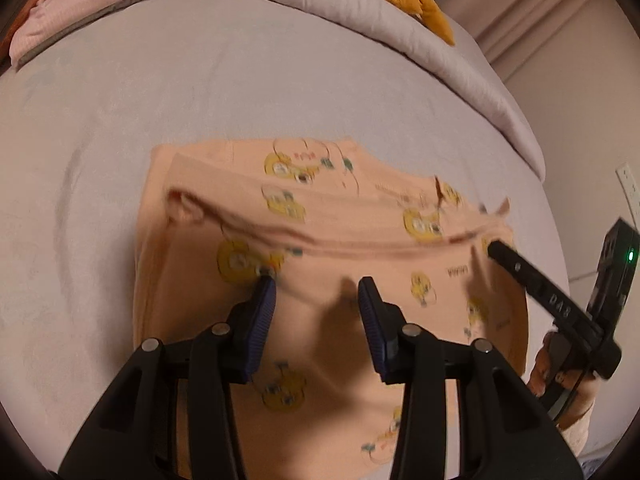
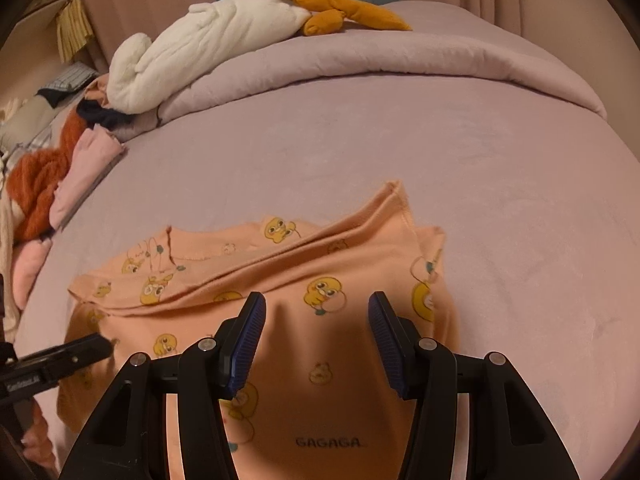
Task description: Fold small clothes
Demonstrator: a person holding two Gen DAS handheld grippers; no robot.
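A peach garment printed with yellow ducks [image 1: 360, 220] [image 2: 340, 264] lies partly folded on the lilac bed sheet [image 1: 200, 100] [image 2: 400, 140], one layer doubled over along a crease. Hovering close above its near part, my left gripper [image 1: 317, 282] is open with nothing between its blue pads. My right gripper [image 2: 317, 296] is open too, over the cloth near the "GAGAGA" print, and holds nothing. One finger of the right gripper [image 1: 528, 280] reaches onto the garment's right edge in the left wrist view. A finger of the left gripper [image 2: 80, 350] shows at the garment's left edge.
A rolled lilac duvet [image 2: 400, 60] [image 1: 420, 48] runs along the far side, and a white plush with orange feet [image 2: 200, 40] lies on it. At the left, pink folded clothes [image 2: 88, 160] [image 1: 80, 8] and a rust fuzzy item [image 2: 36, 184] are piled. A hand [image 1: 560, 368] grips the right tool.
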